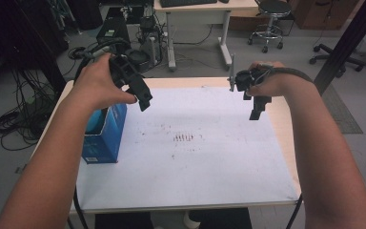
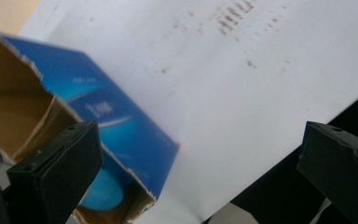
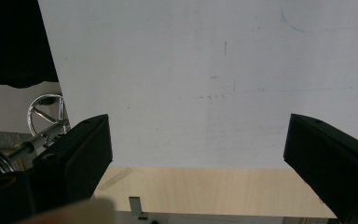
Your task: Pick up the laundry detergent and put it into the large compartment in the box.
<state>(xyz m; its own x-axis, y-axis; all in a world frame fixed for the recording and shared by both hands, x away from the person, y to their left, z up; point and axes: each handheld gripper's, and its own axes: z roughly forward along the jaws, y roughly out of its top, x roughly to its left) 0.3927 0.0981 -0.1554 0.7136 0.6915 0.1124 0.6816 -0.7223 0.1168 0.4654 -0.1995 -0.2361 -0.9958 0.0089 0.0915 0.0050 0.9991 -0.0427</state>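
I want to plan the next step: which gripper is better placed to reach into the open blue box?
Left. The left gripper hangs open just above the blue box, and its own view looks into the torn top. The right gripper is open over bare white sheet, far across the table.

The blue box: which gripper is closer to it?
Left. The left gripper hangs open just above the blue box; the right gripper, also open, is far across the white sheet.

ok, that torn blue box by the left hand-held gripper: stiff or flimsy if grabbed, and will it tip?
The blue cardboard box probably flexes: its open top edges are torn and ragged. It likely feels light, holding what looks like one blue round object. It stands upright at the table edge, so a push might topple it.
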